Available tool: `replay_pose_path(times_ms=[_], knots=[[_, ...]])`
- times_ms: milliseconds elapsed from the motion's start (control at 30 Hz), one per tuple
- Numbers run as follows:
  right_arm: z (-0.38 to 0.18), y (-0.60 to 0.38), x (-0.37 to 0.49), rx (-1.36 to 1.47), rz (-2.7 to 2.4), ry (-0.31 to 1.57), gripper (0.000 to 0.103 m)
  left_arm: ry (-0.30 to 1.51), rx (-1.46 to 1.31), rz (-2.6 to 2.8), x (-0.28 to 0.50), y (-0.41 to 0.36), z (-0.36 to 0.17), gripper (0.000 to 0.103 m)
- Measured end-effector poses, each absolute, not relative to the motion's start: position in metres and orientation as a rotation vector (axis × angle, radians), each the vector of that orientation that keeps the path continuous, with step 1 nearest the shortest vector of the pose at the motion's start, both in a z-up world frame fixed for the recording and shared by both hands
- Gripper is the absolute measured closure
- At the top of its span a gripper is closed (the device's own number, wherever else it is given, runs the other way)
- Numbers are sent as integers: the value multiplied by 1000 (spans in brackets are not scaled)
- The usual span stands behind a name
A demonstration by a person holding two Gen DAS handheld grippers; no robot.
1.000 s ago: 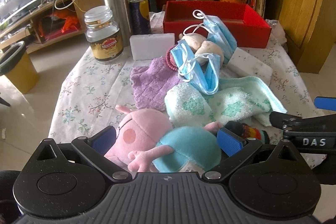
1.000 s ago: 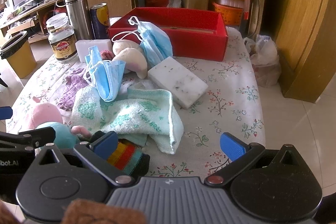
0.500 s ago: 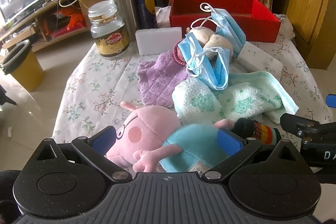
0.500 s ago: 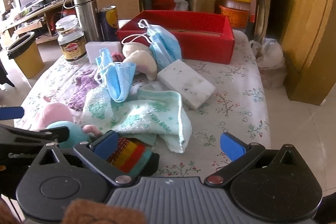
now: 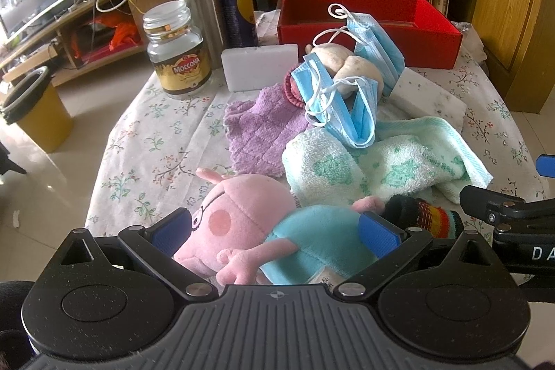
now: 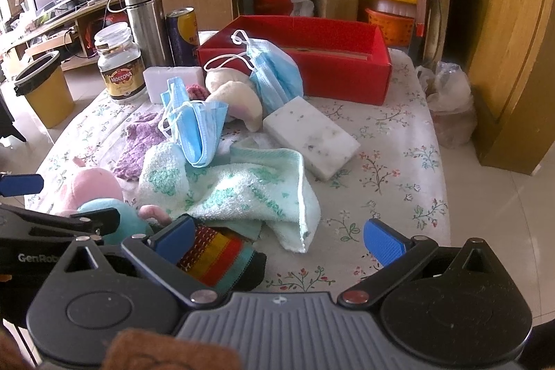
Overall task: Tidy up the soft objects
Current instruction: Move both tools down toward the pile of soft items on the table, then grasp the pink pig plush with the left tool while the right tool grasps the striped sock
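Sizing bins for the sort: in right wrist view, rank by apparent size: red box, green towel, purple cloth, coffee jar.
1. red box
2. green towel, nearer the camera, so this ranking is unsure
3. purple cloth and coffee jar look alike; cloth partly hidden

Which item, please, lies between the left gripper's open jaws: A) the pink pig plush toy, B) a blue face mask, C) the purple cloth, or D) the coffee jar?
A: in the left wrist view the pink pig plush toy lies between the open jaws of the left gripper, not clamped.
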State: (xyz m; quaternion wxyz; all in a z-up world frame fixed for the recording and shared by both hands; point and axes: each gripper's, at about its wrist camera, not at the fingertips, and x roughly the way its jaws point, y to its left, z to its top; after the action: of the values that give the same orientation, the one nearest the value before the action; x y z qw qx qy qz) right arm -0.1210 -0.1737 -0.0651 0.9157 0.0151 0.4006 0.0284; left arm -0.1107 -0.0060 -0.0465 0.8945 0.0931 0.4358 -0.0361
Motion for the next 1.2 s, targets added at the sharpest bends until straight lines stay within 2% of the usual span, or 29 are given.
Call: replay_pose_path(times_ms=[467, 833, 967, 1067, 1200], knots=[[-67, -183, -117, 27, 24, 834, 24, 944, 229, -113, -118, -17, -57, 6], [-70, -188, -113, 26, 21, 853, 24, 944, 262, -131, -122, -26, -69, 11], [-72, -185, -112, 17, 36, 860, 24, 942, 250, -136, -120, -27, -68, 16], [-73, -184, -111, 11, 41, 869, 24, 944, 228, -171, -121, -26, -67, 31], [-76, -183, -109, 11, 50, 889, 24, 937, 219, -187, -122, -24, -65, 35]])
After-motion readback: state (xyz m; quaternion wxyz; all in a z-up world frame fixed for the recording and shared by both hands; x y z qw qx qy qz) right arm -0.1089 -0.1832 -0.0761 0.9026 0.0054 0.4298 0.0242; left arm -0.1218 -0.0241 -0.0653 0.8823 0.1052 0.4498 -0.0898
